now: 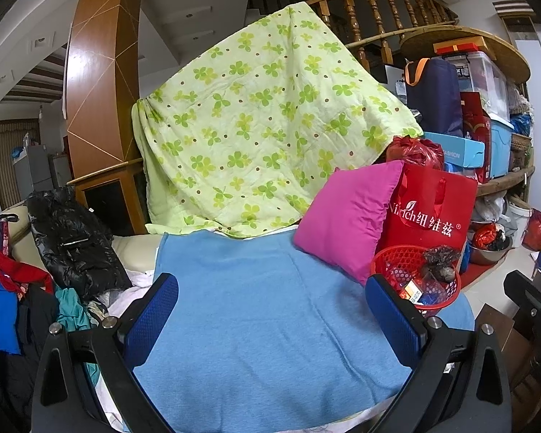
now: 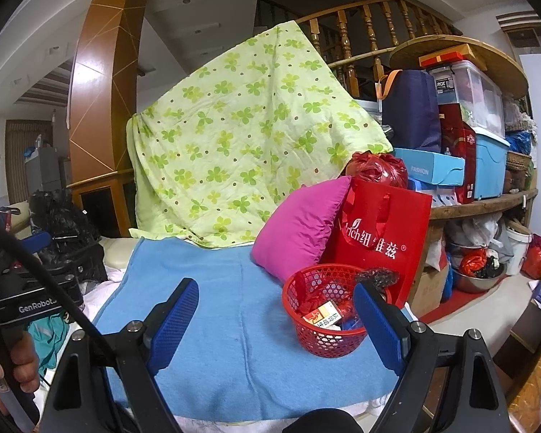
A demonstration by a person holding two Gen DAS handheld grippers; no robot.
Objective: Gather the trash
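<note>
A small red mesh basket (image 2: 308, 310) (image 1: 389, 263) stands on the blue blanket (image 2: 234, 328) (image 1: 256, 306), in front of a red paper bag (image 2: 382, 238) (image 1: 432, 209). It holds trash: a crumpled dark plastic bag (image 1: 438, 261) (image 2: 378, 275), an orange and white carton (image 2: 322, 315) (image 1: 413, 290) and red wrappers. My right gripper (image 2: 277, 319) is open above the blanket, its right finger in front of the basket. Further left over the blanket, my left gripper (image 1: 268, 305) is open with nothing between its fingers.
A pink cushion (image 2: 299, 227) leans on the red bag. A green clover quilt (image 2: 234, 137) hangs behind. Dark clothes (image 1: 72, 241) are piled at the left. Shelves with boxes (image 2: 487, 137) fill the right. A hand (image 2: 14, 361) holds the left gripper's handle.
</note>
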